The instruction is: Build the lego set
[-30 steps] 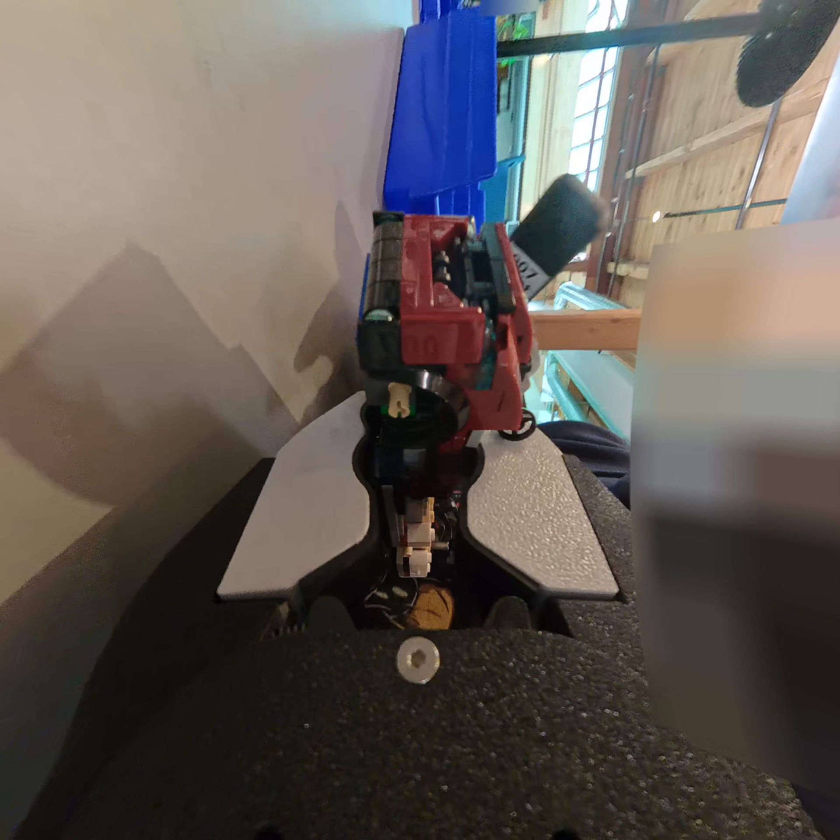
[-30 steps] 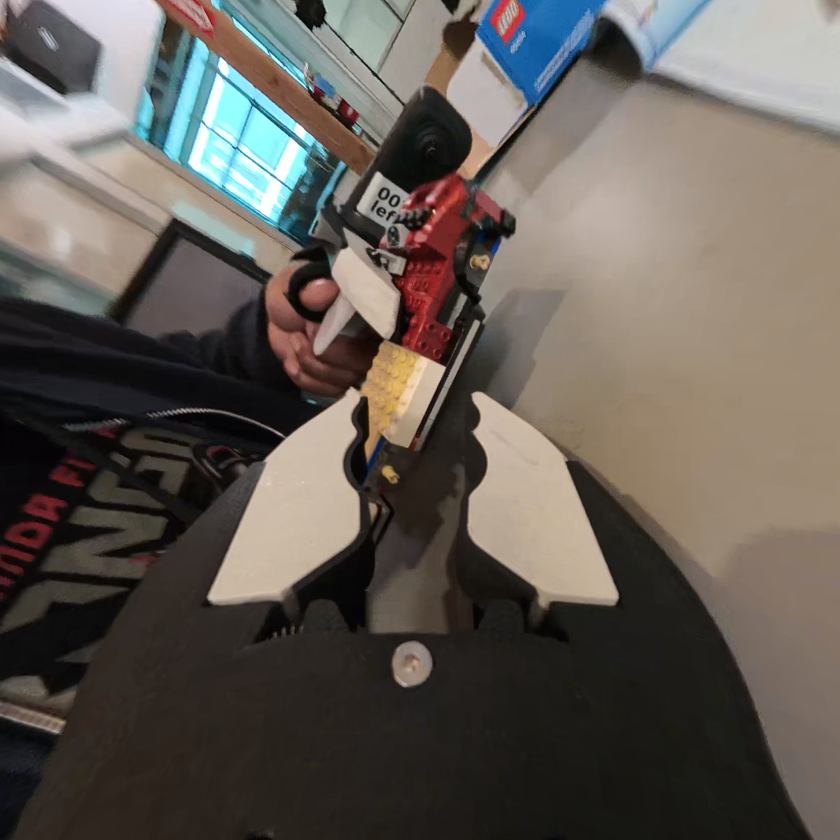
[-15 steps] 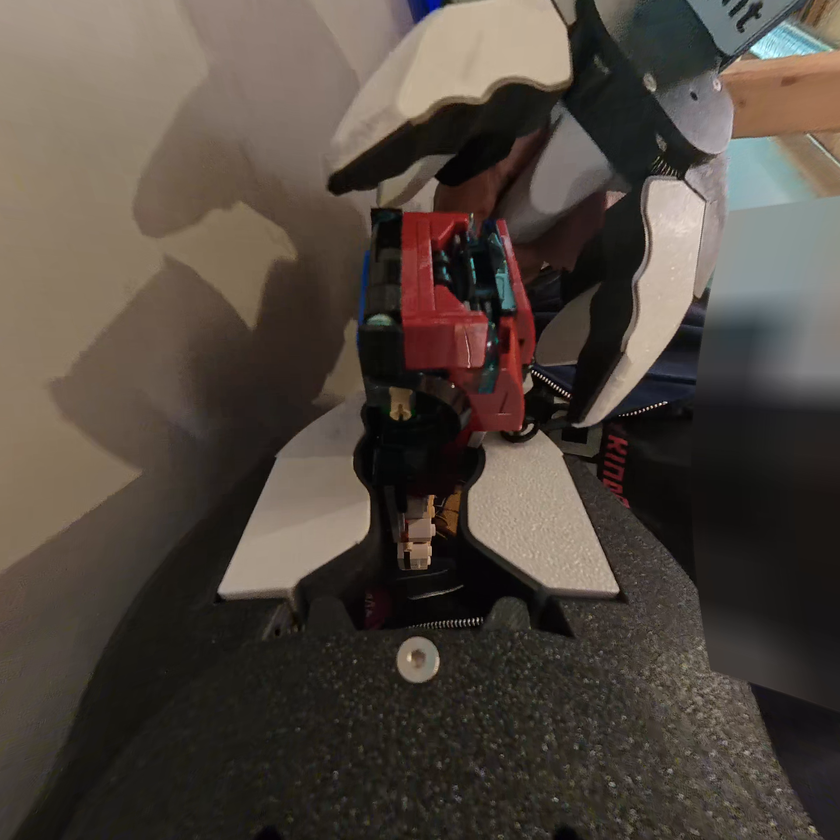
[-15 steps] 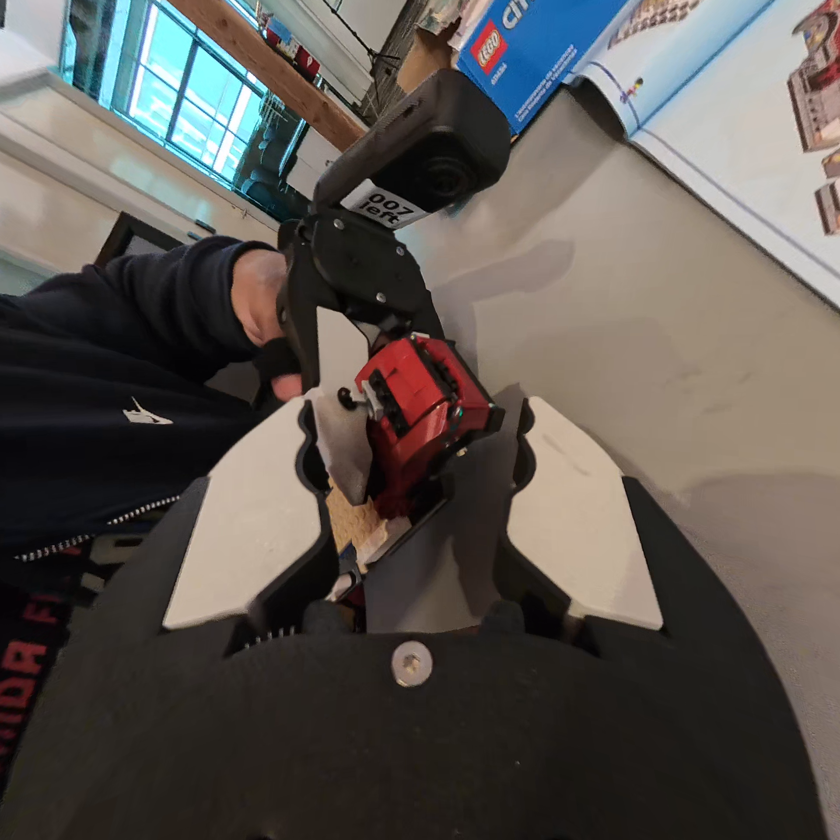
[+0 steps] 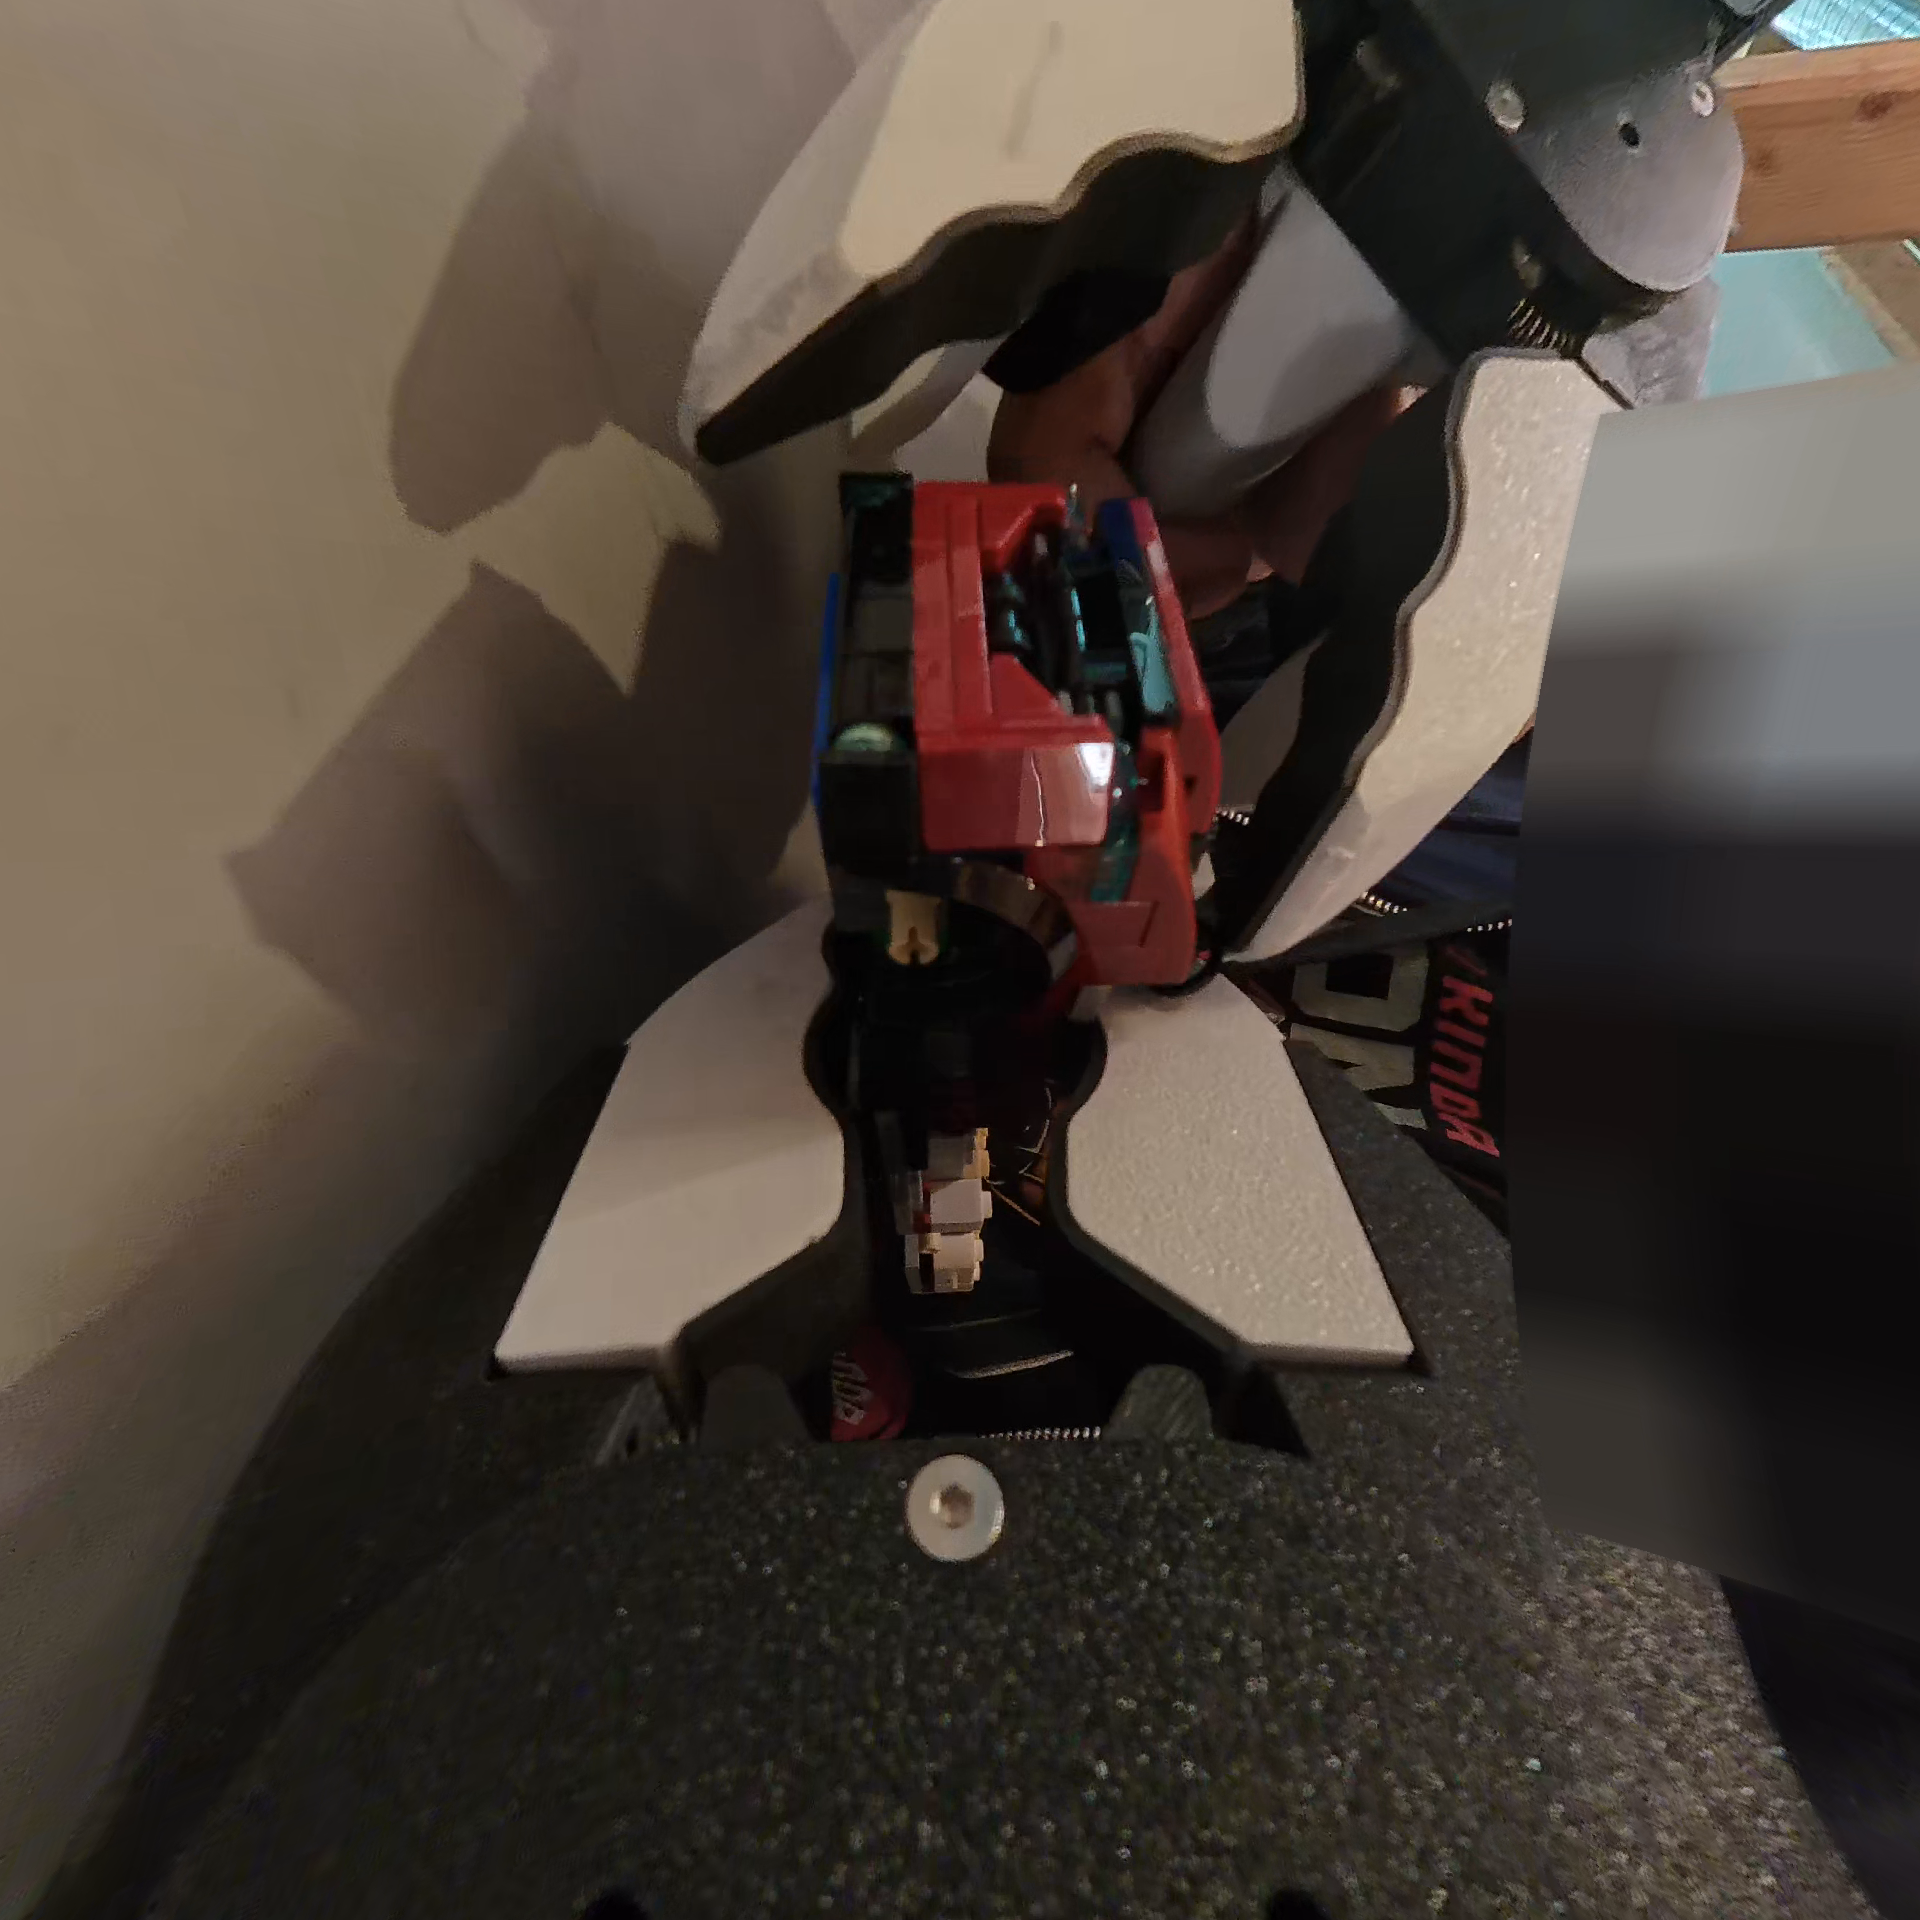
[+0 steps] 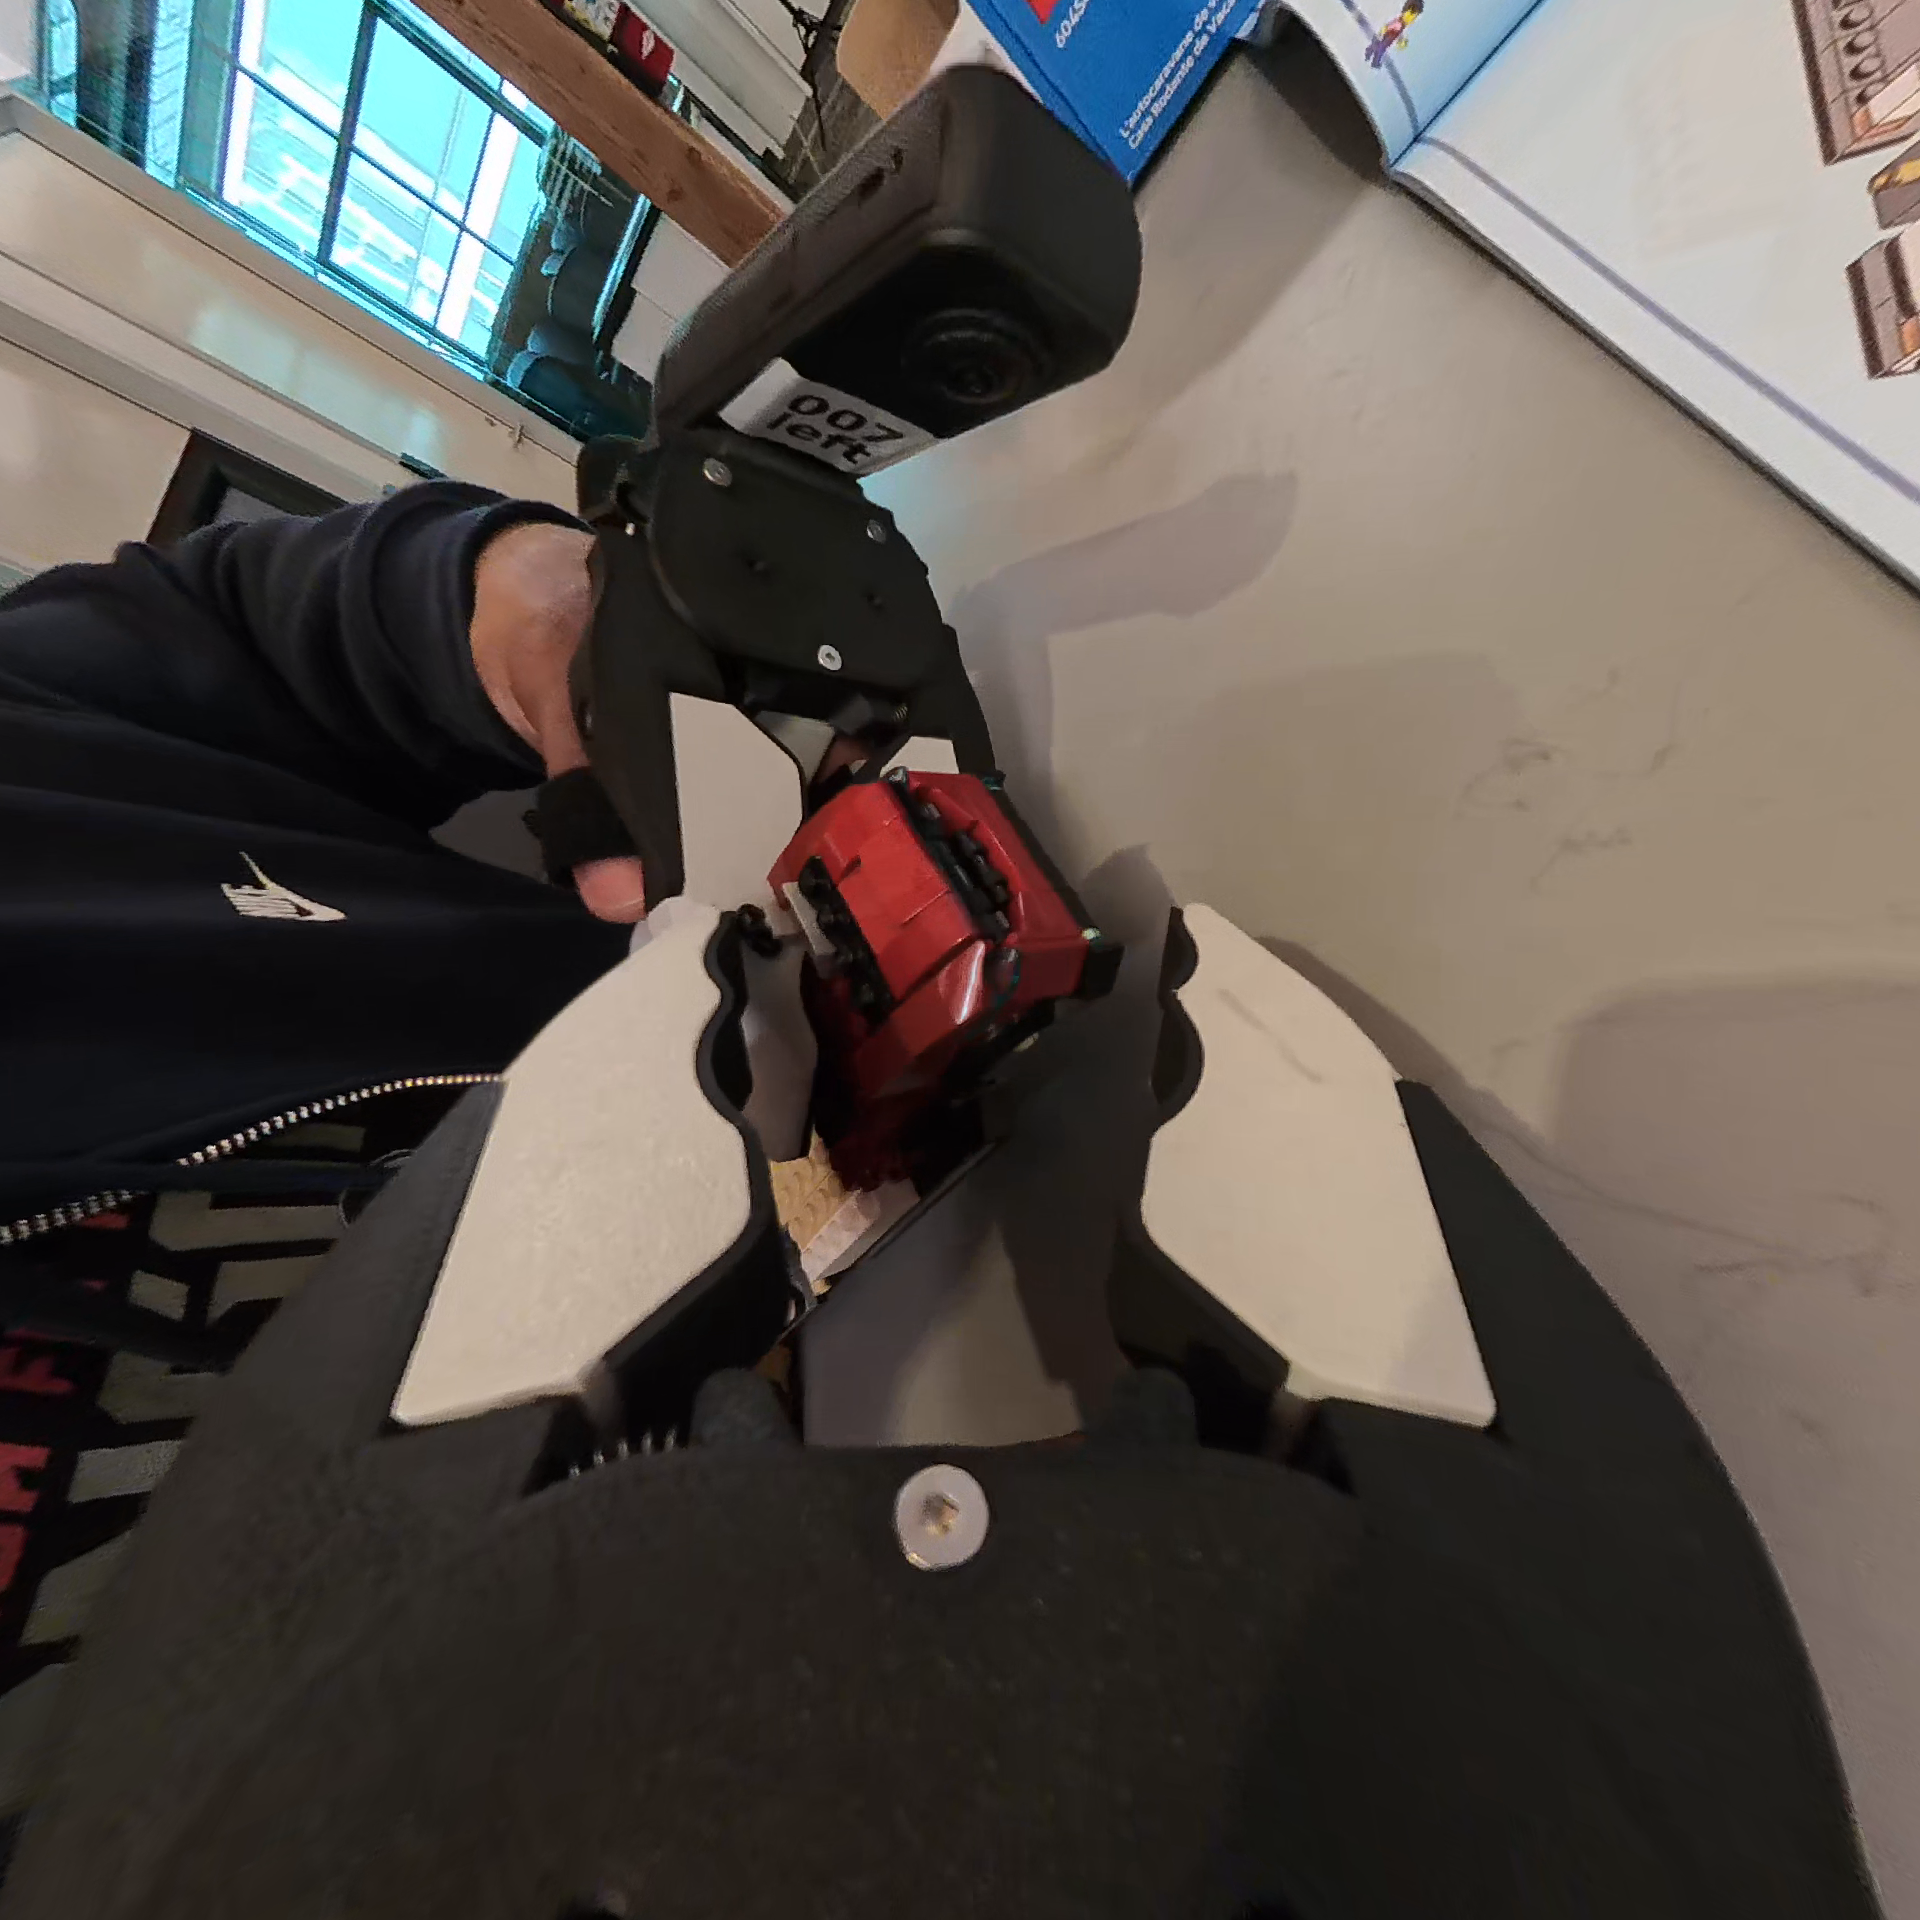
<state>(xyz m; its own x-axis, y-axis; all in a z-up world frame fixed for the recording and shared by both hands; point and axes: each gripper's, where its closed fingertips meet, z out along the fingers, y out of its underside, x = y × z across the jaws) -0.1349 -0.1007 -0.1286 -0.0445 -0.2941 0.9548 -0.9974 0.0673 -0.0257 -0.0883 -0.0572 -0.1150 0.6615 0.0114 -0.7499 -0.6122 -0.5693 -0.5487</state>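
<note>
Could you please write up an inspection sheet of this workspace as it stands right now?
Surface: pale grey tabletop, faintly scuffed, with hard shadows.
Job's things: red brick-built model with black, teal and tan parts.
Clutter: blue box and a printed sheet at the far edge.
Grippers: left gripper clamped on the model's lower end; right gripper open, its fingers straddling the model's red end, with a gap on one side.
Cables: nothing seen.
Surroundings: windows, a wooden beam, a person's dark sleeve.
</note>
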